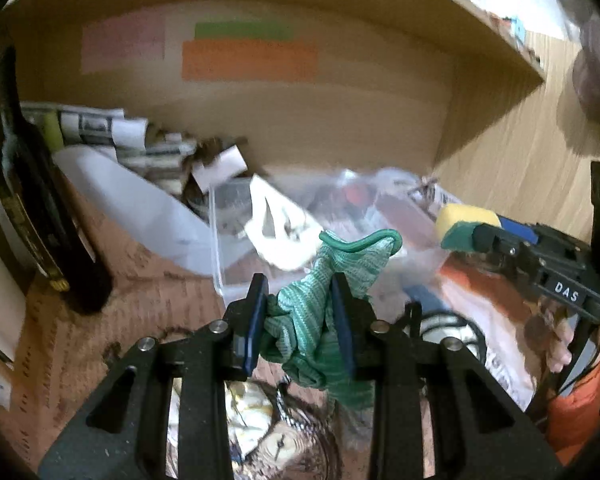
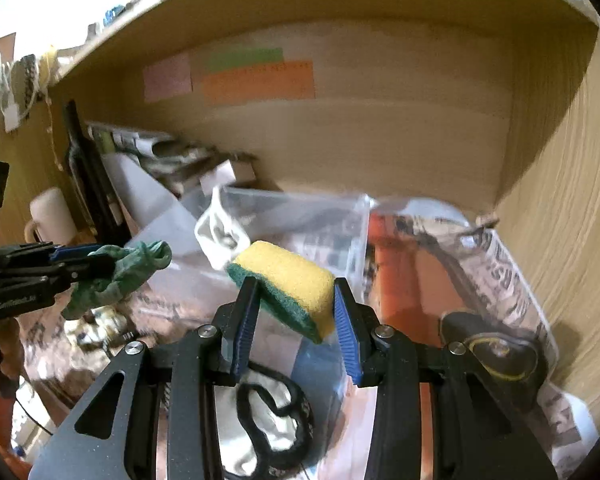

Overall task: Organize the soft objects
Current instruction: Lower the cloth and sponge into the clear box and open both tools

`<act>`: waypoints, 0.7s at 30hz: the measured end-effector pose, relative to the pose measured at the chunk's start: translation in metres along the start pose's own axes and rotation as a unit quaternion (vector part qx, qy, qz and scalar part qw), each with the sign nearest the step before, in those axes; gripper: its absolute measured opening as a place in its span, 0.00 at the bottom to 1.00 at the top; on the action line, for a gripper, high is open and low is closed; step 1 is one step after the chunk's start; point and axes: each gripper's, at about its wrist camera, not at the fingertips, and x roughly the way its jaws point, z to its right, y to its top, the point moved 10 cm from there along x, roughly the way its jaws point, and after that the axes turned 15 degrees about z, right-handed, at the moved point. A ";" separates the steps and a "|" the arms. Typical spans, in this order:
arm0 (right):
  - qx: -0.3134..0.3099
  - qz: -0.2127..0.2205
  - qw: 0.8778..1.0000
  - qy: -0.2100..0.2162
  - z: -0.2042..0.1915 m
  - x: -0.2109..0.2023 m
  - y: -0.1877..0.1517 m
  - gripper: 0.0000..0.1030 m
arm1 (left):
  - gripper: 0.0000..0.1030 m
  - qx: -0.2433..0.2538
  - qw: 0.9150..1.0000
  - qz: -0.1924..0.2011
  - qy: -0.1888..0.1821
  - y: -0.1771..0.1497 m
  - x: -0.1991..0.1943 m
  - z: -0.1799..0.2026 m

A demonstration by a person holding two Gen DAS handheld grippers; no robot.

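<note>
My left gripper (image 1: 300,312) is shut on a green knitted cloth (image 1: 320,292) and holds it above the cluttered shelf floor; it also shows at the left of the right wrist view (image 2: 88,262) with the cloth (image 2: 128,270). My right gripper (image 2: 294,312) is shut on a yellow sponge with a green scouring side (image 2: 288,280), held over a clear plastic box (image 2: 324,216). In the left wrist view the sponge (image 1: 464,226) and right gripper (image 1: 484,238) are at the right. A white soft item (image 2: 220,236) hangs on the box rim.
A dark bottle (image 1: 32,208) stands at the left with a white mug (image 2: 52,216) nearby. Newspaper rolls (image 1: 100,128) lie at the back left. A white sock with black trim (image 2: 272,420) lies below my right gripper. Wooden shelf walls (image 2: 560,200) close the right and back.
</note>
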 end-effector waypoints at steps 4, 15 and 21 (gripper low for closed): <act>0.001 0.018 1.000 0.007 -0.006 0.005 0.015 0.33 | 0.31 -0.002 1.000 0.022 0.011 0.017 0.002 -0.005; -0.007 -0.009 1.000 0.027 -0.021 0.052 0.011 0.33 | 0.31 -0.017 0.999 0.015 0.032 0.024 0.043 -0.019; -0.019 -0.048 0.998 0.032 -0.025 0.076 -0.007 0.33 | 0.31 -0.011 0.999 -0.015 0.034 0.015 0.076 -0.021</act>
